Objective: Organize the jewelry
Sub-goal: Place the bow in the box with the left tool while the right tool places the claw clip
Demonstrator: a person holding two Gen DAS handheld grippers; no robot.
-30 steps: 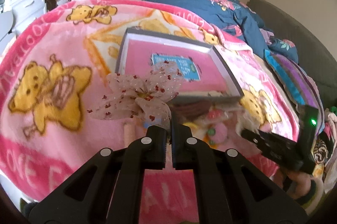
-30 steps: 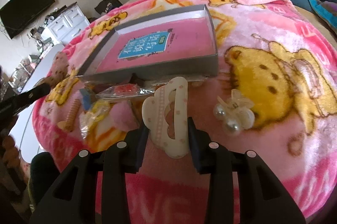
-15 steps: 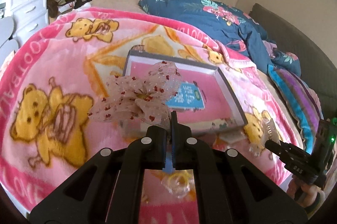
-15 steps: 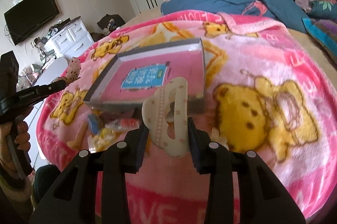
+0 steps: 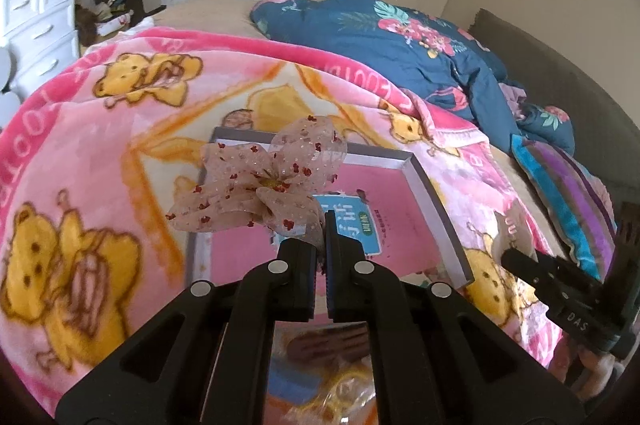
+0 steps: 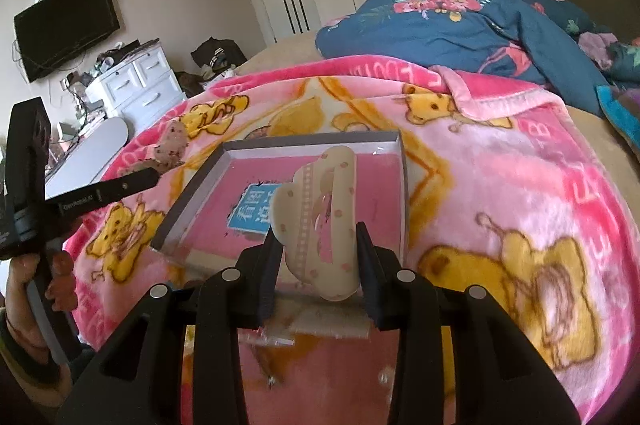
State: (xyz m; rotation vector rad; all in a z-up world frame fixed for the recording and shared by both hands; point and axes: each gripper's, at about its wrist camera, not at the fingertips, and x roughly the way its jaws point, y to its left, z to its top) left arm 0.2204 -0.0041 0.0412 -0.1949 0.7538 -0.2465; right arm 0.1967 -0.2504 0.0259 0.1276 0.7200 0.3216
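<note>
My left gripper is shut on a sheer beige hair bow with red dots and holds it in the air over the near left part of a grey-rimmed box with a pink floor. My right gripper is shut on a cream claw hair clip with pink dots and holds it above the near edge of the same box. The left gripper with the bow shows at the left of the right wrist view. The right gripper shows at the right of the left wrist view.
The box lies on a pink bear-print blanket on a bed. Loose hair accessories lie on the blanket below the left gripper. A blue floral duvet is bunched at the back. White drawers stand left of the bed.
Both grippers have risen from the blanket and moved forward toward the box, each carrying its item. The pile of accessories has dropped below the view.
</note>
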